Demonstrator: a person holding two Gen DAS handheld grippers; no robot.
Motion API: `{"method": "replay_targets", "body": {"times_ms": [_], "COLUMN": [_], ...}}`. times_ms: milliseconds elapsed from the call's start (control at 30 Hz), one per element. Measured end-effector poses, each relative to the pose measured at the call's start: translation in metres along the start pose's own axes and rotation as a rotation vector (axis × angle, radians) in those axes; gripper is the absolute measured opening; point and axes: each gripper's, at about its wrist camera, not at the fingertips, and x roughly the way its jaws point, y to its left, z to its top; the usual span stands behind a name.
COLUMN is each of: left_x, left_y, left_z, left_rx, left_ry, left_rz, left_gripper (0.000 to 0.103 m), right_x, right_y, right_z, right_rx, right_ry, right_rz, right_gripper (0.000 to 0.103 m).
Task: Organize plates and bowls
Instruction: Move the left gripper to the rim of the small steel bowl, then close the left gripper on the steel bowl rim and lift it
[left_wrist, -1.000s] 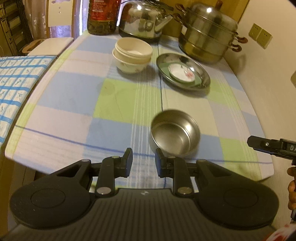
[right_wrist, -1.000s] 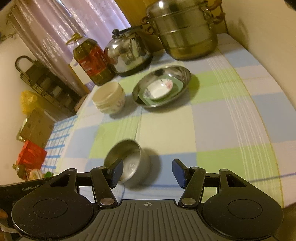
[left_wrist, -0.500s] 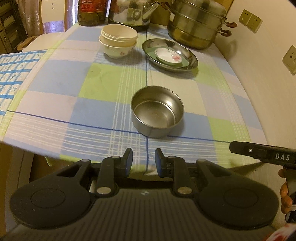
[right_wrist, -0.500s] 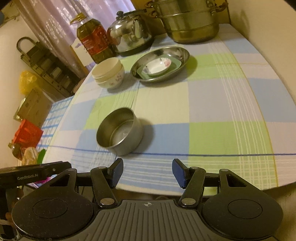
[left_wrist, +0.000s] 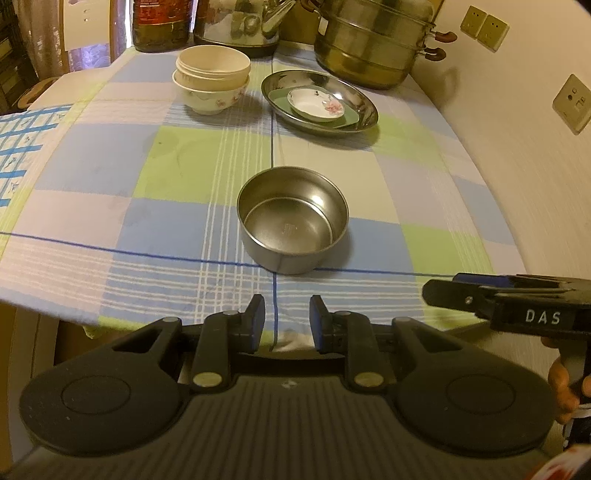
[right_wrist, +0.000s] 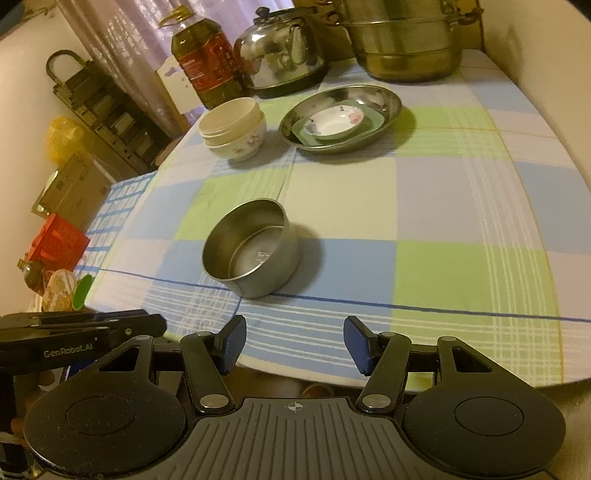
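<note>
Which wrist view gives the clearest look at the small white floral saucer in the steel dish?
The left wrist view: the small white floral saucer faces the camera, its pink flower plain, resting on a green plate inside the oval steel dish. The right wrist view shows the saucer too, but flatter, with the flower blurrier.

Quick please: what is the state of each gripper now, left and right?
Left gripper: open, narrow gap, holding nothing.
Right gripper: open wide, holding nothing.
</note>
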Motion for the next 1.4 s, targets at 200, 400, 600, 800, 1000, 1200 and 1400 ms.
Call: {"method": "replay_targets", "body": {"times_ms": [200,400,600,800,1000,1200,1400], "left_x": [0.009,0.023,0.043,0.06,0.078,0.09,0.1], "left_y": [0.005,0.014,0.026,0.03,0.033,0.04,0.042], "left_z": [0.014,0.028,0.041,0.053,0.062,0.067,0.071], "left_rx": [0.013,0.02,0.004,0.01,0.016,0.008,0.015], "left_ry": [-0.013,-0.013,0.002,0.014,0.035,0.059,0.077], "left_rz": [0.005,0.01,0.017,0.006,0.008,0.019,0.016], "left_gripper": [0.023,0.023,0.023,0.023,0.023,0.023,0.023], "right_x": [0.016,0.037,0.055,0.075,0.091,0.1,0.106], "right_y": [0.012,0.019,0.022,0.022,0.021,0.019,0.017], "right_z": [0.012,0.023,0.036,0.046,0.052,0.056,0.06], "right_rx": [-0.034,-0.044,-0.039,-0.04,-0.026,-0.012,-0.008], "right_ry": [0.004,0.017,0.008,0.006,0.023,0.032,0.04], "right_rz": [-0.001,-0.014,-0.045,-0.071,-0.081,-0.09,-0.101], "right_gripper": [0.059,0.059,0.058,0.057,0.045,0.037,0.031]}}
